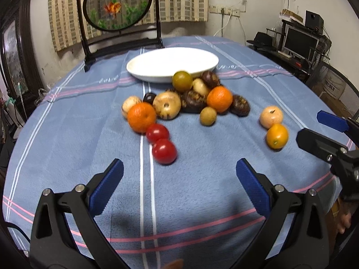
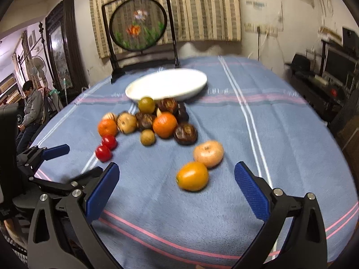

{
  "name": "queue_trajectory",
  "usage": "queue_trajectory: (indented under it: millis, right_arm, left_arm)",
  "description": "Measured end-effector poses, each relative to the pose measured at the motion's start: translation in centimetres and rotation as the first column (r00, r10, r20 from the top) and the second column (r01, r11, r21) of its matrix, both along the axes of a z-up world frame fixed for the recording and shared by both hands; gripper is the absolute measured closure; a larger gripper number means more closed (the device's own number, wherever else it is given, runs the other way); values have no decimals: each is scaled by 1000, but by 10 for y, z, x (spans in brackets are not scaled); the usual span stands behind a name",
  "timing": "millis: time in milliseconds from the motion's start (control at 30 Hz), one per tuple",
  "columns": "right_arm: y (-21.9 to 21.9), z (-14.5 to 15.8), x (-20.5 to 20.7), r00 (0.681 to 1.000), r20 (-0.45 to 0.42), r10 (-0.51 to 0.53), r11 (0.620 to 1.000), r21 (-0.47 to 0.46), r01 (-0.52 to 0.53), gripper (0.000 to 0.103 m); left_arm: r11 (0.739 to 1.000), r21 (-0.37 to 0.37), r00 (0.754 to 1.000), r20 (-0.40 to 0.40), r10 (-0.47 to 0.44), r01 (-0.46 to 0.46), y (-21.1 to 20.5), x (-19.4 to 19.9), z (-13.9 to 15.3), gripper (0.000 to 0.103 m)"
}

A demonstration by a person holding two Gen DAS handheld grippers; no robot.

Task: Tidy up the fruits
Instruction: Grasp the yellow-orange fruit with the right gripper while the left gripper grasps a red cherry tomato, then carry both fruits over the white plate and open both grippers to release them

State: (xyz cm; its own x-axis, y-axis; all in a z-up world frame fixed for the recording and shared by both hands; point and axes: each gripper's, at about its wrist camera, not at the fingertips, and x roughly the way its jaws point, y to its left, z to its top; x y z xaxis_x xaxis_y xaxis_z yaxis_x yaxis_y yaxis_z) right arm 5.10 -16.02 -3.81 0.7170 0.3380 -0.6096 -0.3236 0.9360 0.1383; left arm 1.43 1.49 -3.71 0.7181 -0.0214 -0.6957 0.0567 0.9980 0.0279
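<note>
A pile of small fruits [image 1: 188, 98] lies on the blue cloth in front of an empty white oval plate [image 1: 172, 63]. Two red tomatoes [image 1: 163, 151] lie nearest my left gripper [image 1: 179, 179], which is open and empty just short of them. A yellow-orange fruit [image 2: 192, 176] and a pale peach-coloured fruit [image 2: 208, 153] lie apart on the right, just ahead of my right gripper [image 2: 177, 188], which is open and empty. The plate also shows in the right wrist view [image 2: 167, 85]. The right gripper shows at the right edge of the left wrist view [image 1: 323, 132].
A framed round fish embroidery screen [image 1: 117, 6] stands behind the plate at the table's far edge. The striped blue tablecloth [image 1: 202, 201] covers the round table. A desk with monitors [image 1: 298, 42] stands far right. A seated person [image 2: 31, 109] is far left.
</note>
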Motion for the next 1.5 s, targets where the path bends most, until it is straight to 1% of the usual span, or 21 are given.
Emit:
queue_trajectory:
  millis: [100,200,300,400,433,467,500,533,600,633,667,700,733,767,800,867,1033,1100,1167,1267,1500]
  right_arm:
    - [-12,-18,9,996,-84,21,999,43,-17,1]
    - [-23,-26,13,994,-107,25,997,73,-17,1]
    - [-23,-26,20,993,-115,21,999,40,-16,1]
    - [-20,-24,25,992,-115,49,999,16,-48,3]
    - [-17,-24,27,992,-112,58,998,0,-58,5]
    - [-15,-24,29,991,-114,63,998,-12,-65,13]
    - [-15,-26,31,990,-122,69,997,-11,-71,24]
    - [-15,-28,35,988,-135,78,997,-2,-79,28]
    - [-13,-34,40,981,-165,101,995,19,-99,30]
    - [-12,-38,42,979,-177,104,995,22,-102,30]
    - [-12,-40,43,978,-181,101,995,18,-99,32]
    - [-12,-41,44,977,-185,101,995,24,-99,36]
    - [-13,-40,44,977,-185,105,994,34,-100,36]
    - [-14,-39,44,978,-178,104,994,38,-99,37]
    - [-14,-40,45,978,-180,106,994,40,-101,42]
    - [-13,-43,48,972,-201,122,992,46,-115,50]
    - [-11,-43,49,970,-209,128,992,39,-123,53]
    - [-12,-43,49,970,-206,131,991,47,-124,59]
    - [-12,-44,50,968,-209,136,990,58,-127,59]
    - [-13,-44,48,968,-208,140,990,59,-130,59]
    - [-14,-38,45,968,-198,156,986,85,-141,59]
  left_arm:
    - [999,-21,999,-36,-32,31,6,4,-10,2]
    - [998,-12,997,-48,-55,54,8,8,-15,2]
    - [996,-31,994,-64,-87,85,12,15,-16,2]
    - [996,-22,992,-85,-93,91,17,24,-16,2]
    - [996,-19,992,-92,-88,87,20,28,-16,2]
    - [996,-21,991,-97,-89,87,22,31,-16,2]
    - [996,-26,991,-101,-88,86,24,36,-16,2]
    - [996,-29,990,-106,-89,86,25,40,-17,2]
    - [995,-38,988,-122,-95,91,27,47,-19,8]
    - [995,-37,986,-135,-96,92,27,51,-21,14]
    - [995,-41,985,-145,-98,93,27,54,-22,22]
    - [994,-52,982,-154,-108,101,27,57,-23,28]
    - [992,-66,978,-168,-121,111,27,60,-25,38]
    - [991,-74,976,-180,-126,114,27,62,-27,43]
    - [991,-71,976,-179,-122,111,26,62,-28,44]
    - [989,-85,976,-172,-136,123,26,61,-27,56]
    - [990,-91,979,-164,-124,111,29,57,-28,73]
    - [988,-112,979,-164,-123,106,33,60,-27,73]
    - [987,-125,979,-161,-124,105,34,62,-27,73]
    - [988,-106,980,-155,-128,112,31,61,-27,74]
    - [986,-124,990,-77,-119,109,37,52,-8,74]
